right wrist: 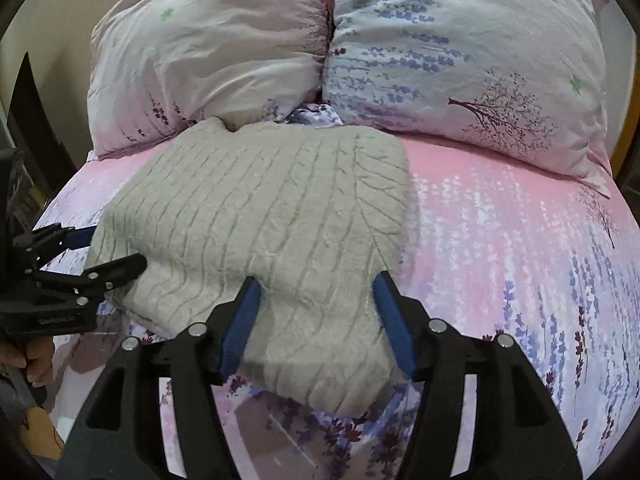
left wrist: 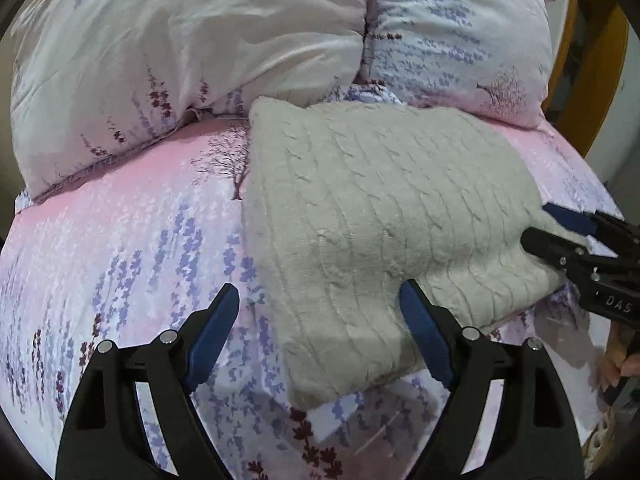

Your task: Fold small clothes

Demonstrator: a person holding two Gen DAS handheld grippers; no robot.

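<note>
A grey cable-knit sweater, folded into a thick rectangle, lies on the pink floral bed sheet. My left gripper hangs open over its near left corner, one blue pad above the knit and the other above the sheet. In the right wrist view the same sweater fills the middle. My right gripper stands open with the sweater's near edge lying between its blue pads, and no pad visibly squeezes it. Each gripper shows in the other's view: the right gripper at the sweater's right edge, the left gripper at its left edge.
Two floral pillows lean side by side just behind the sweater. A wooden frame rises at the far right. A hand holds the left gripper's handle. Bare sheet lies right of the sweater.
</note>
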